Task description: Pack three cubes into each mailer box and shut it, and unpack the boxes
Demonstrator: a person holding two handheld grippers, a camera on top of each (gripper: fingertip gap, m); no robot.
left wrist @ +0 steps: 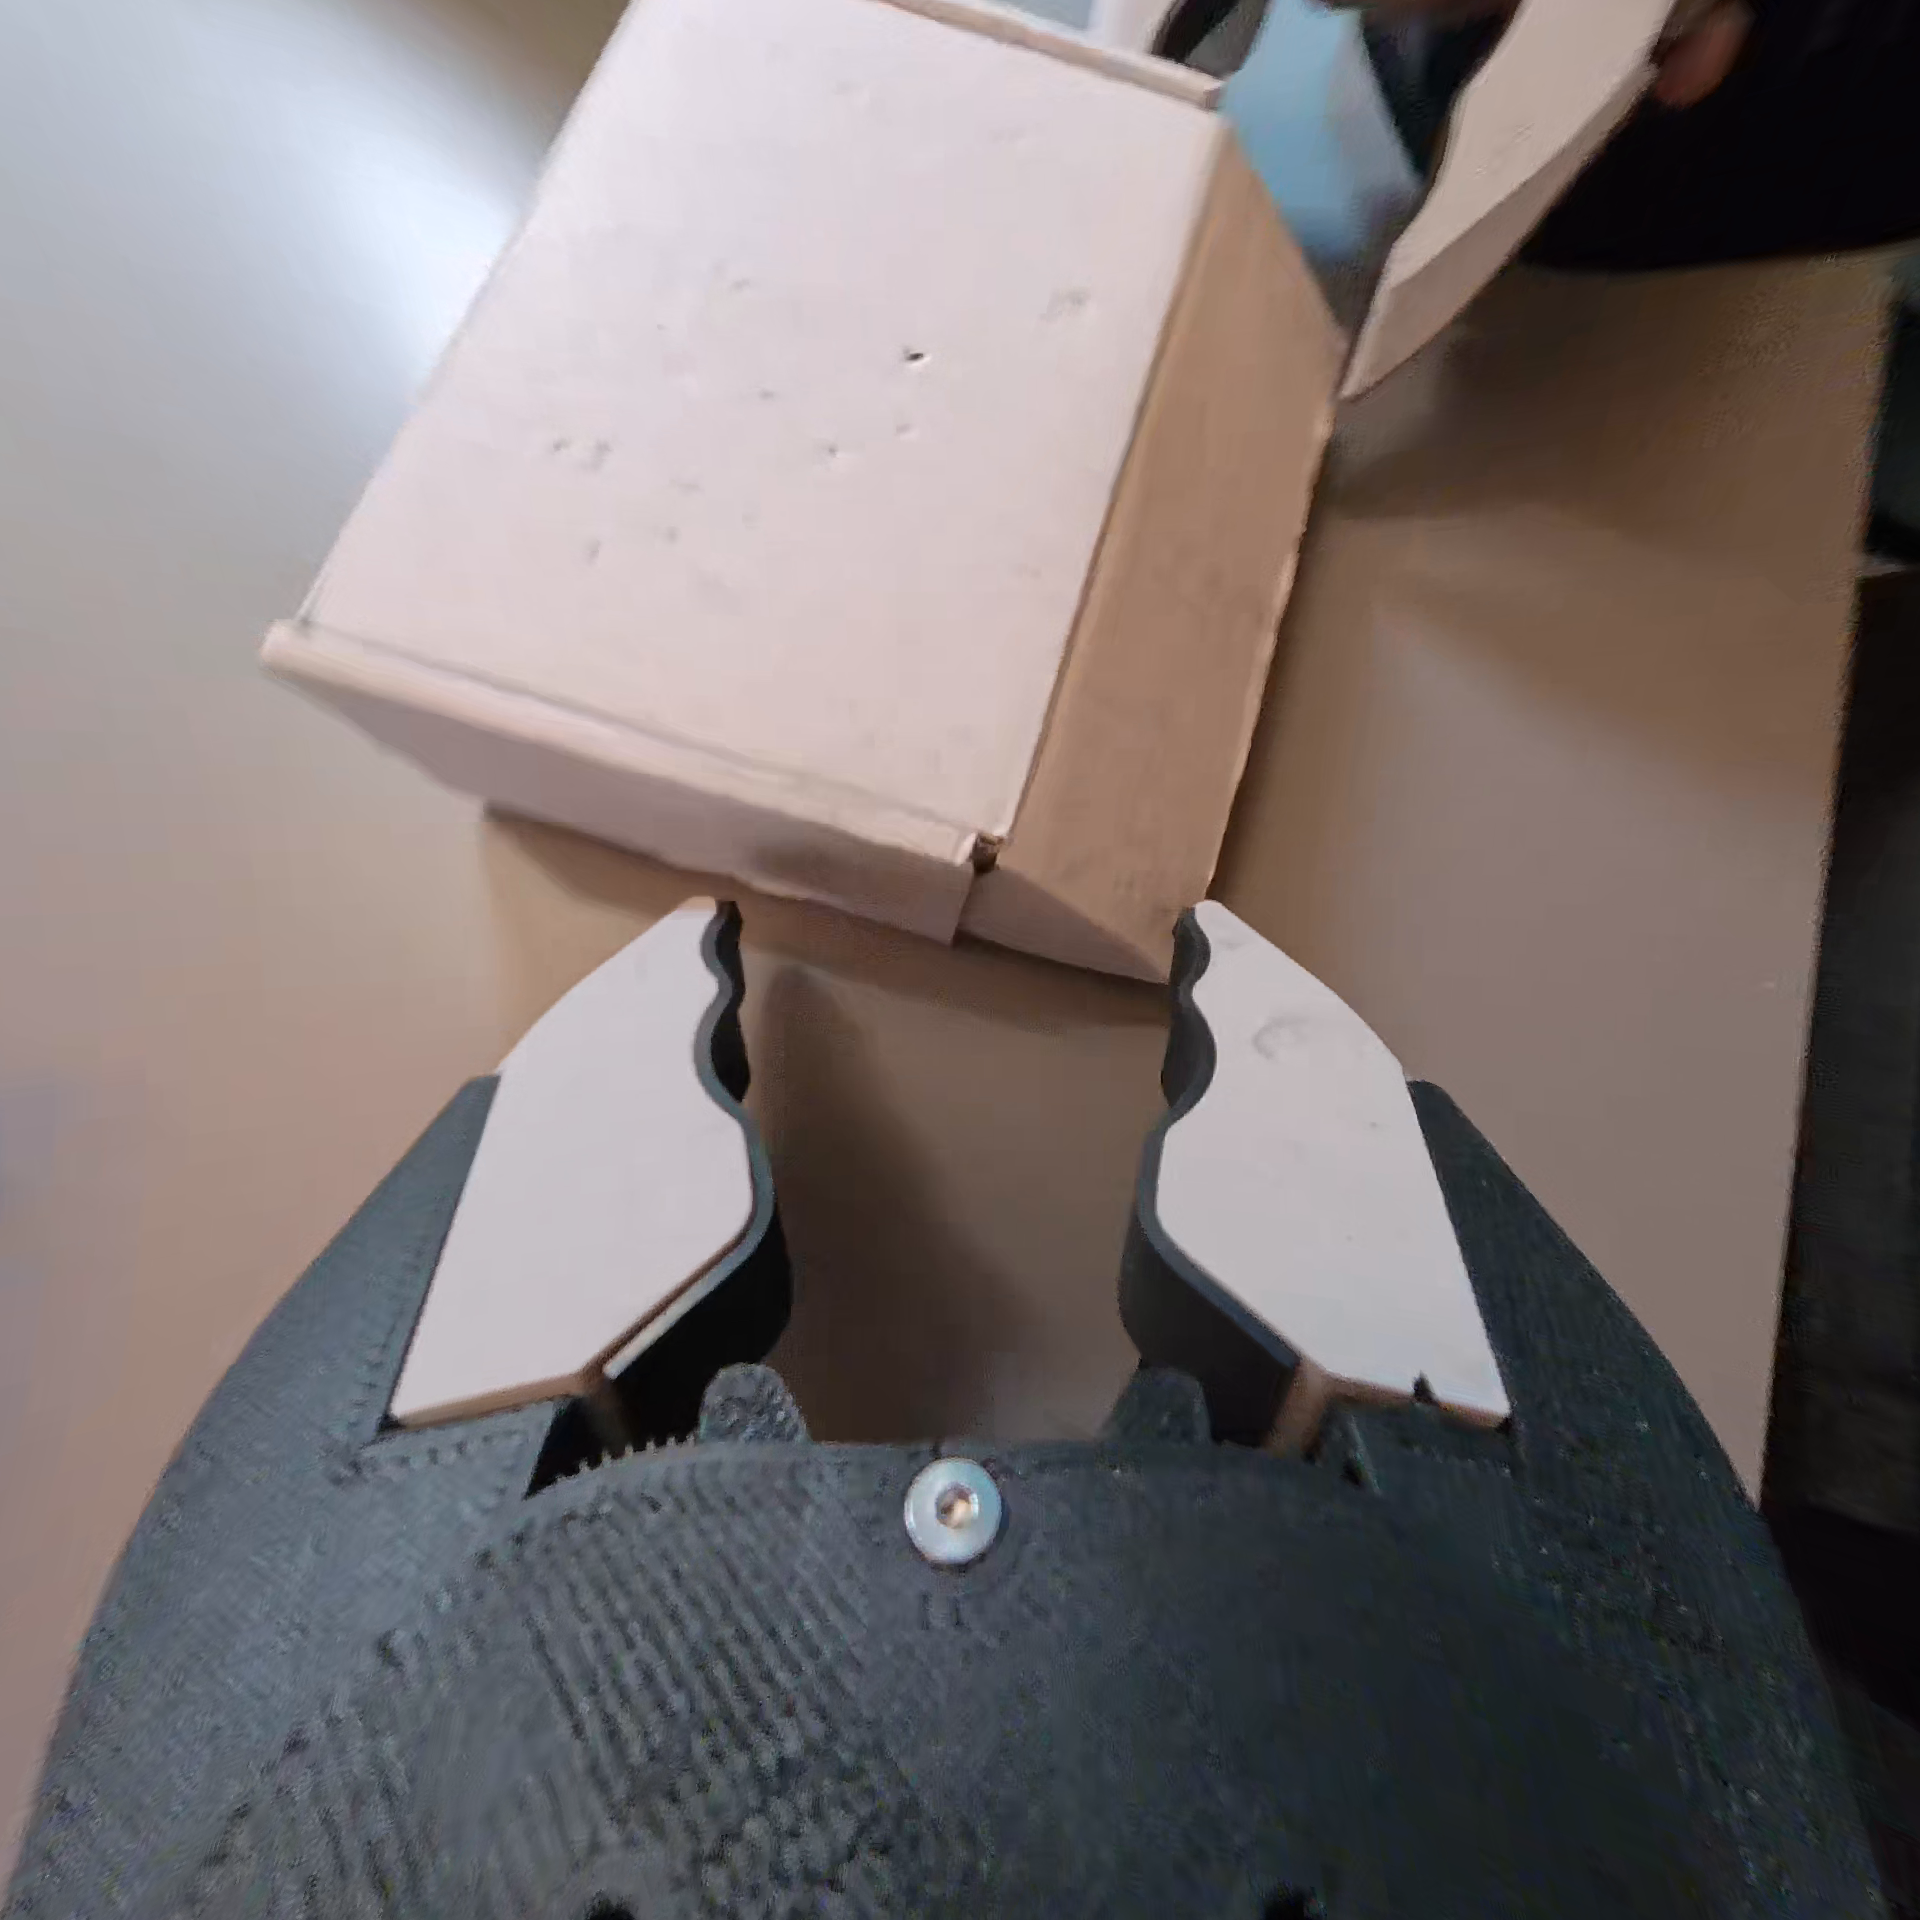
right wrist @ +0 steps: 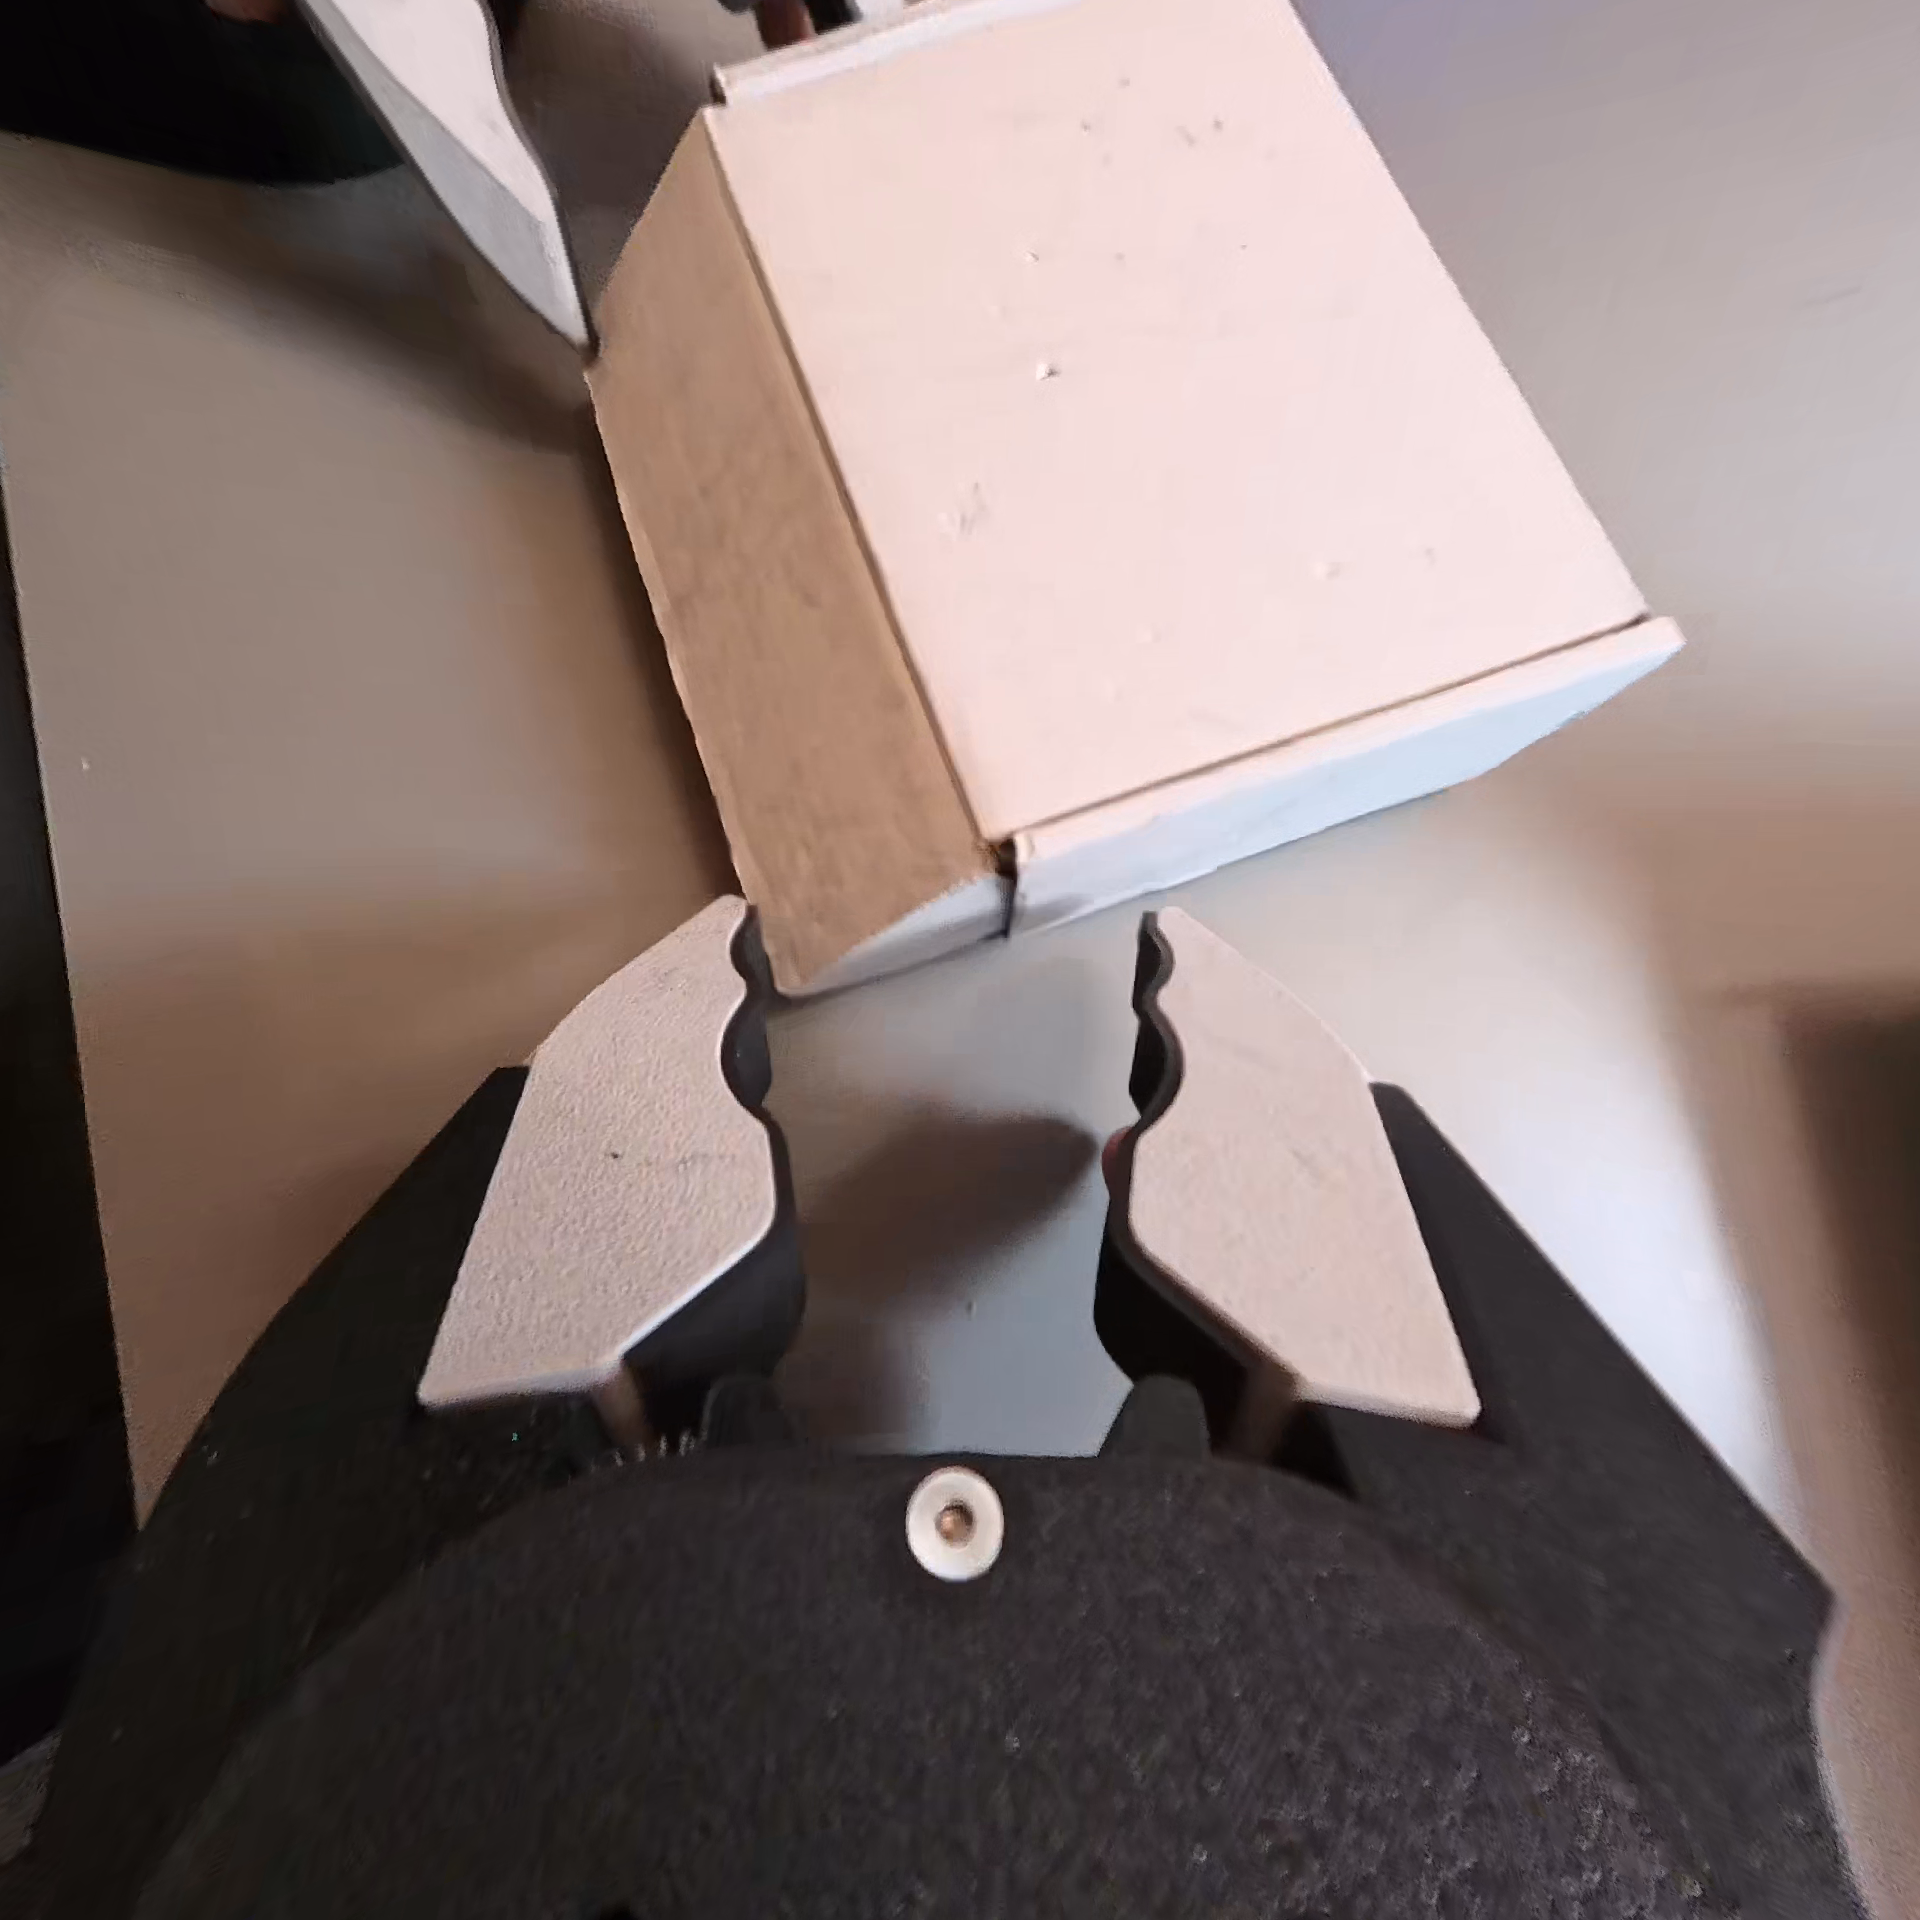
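Observation:
A closed tan cardboard mailer box point(left wrist: 790, 447) lies on the table with its lid down; no cubes show. My left gripper point(left wrist: 956, 925) is open and empty, and the box's near corner sits just ahead of its fingertips, close to the right one. In the right wrist view the same box point(right wrist: 1143, 468) lies just ahead of my right gripper point(right wrist: 951, 925), which is open and empty, with the box corner by its left fingertip. Each view shows the other gripper's finger beside the box's far corner, the right gripper's finger point(left wrist: 1496, 187) and the left gripper's finger point(right wrist: 468, 156).
The box rests on a pale beige table point(left wrist: 208, 935). The table's edge runs down the right side of the left wrist view, with dark floor point(left wrist: 1870, 1039) beyond it. A dark strip point(right wrist: 31, 1039) marks that edge in the right wrist view.

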